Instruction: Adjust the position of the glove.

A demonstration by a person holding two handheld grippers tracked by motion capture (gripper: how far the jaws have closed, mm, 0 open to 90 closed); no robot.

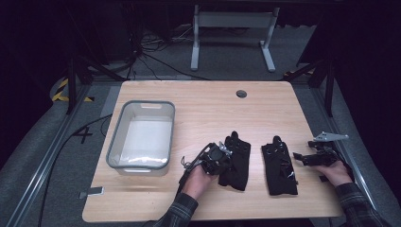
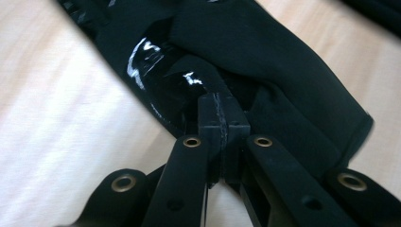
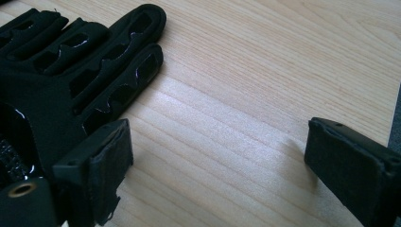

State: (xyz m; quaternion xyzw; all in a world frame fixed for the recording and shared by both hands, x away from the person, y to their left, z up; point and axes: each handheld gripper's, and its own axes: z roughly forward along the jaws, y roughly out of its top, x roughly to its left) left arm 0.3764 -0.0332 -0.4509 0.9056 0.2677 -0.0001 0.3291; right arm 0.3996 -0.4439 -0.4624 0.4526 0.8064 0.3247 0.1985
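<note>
Two black gloves lie side by side on the wooden table [image 1: 198, 109]. My left gripper [image 1: 226, 159] rests on the near-left edge of the left glove [image 1: 239, 161]. In the left gripper view my left gripper [image 2: 220, 111] is shut, pinching a fold of the left glove [image 2: 265, 56] by a shiny patch. The right glove [image 1: 280, 165] lies flat with its fingers pointing away. My right gripper [image 1: 300, 157] hovers just right of it, open. In the right gripper view my right gripper [image 3: 222, 161] has wide jaws over bare wood, and the right glove [image 3: 71, 71] is by the left jaw.
A grey plastic bin [image 1: 142, 104] with nothing in it stands at the table's left. A round cable hole [image 1: 241, 93] sits near the far edge. A small grey clip [image 1: 92, 192] lies at the front left corner. The table's right edge is close to my right hand.
</note>
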